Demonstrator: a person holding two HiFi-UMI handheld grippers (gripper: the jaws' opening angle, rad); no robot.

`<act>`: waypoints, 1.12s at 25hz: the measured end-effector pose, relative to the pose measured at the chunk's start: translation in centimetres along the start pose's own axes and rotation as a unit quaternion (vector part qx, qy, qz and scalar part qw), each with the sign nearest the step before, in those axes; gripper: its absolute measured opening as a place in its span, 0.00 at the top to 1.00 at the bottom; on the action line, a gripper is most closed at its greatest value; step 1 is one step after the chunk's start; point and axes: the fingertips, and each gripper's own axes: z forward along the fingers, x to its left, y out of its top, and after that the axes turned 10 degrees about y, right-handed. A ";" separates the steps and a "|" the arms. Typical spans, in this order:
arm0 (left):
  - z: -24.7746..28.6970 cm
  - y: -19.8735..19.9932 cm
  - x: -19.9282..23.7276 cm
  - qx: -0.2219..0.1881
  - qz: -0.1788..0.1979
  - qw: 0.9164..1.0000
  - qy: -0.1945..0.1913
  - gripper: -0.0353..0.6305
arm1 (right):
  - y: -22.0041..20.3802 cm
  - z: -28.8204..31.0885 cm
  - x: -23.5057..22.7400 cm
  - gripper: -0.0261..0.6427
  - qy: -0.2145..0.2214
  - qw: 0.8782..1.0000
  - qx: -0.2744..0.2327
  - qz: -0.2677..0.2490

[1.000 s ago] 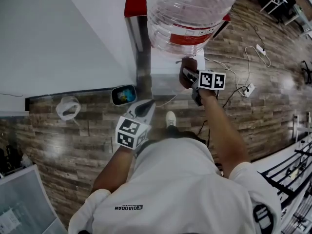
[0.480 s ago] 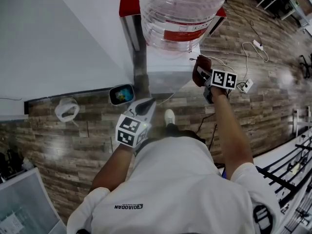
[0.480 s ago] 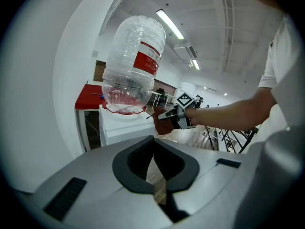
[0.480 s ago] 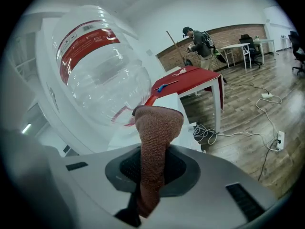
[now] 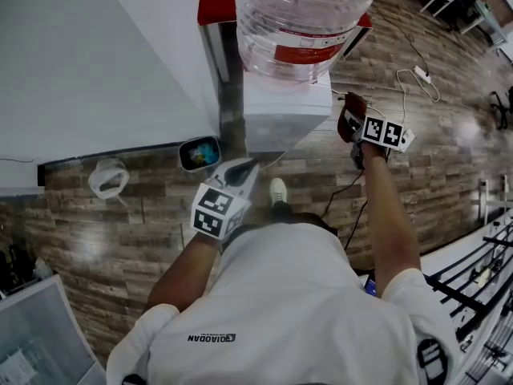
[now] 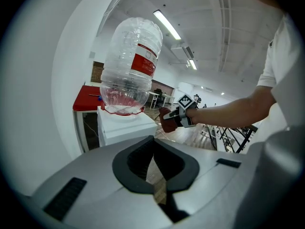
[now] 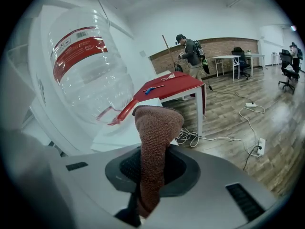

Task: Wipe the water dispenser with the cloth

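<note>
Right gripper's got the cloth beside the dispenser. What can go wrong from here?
1. The cloth is pinched in the right gripper by one narrow fold, with most of it standing free; rubbing may pull it out.
2. The bottle sits on the dispenser top; a high swipe may knock it.
3. Cables lie on the floor beside it: a snag risk.
</note>
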 end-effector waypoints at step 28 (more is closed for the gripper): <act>-6.6 -5.7 3.6 -0.003 -0.068 0.996 0.064 0.96 | -7.1 9.6 24.2 0.88 0.015 0.723 0.166 -0.670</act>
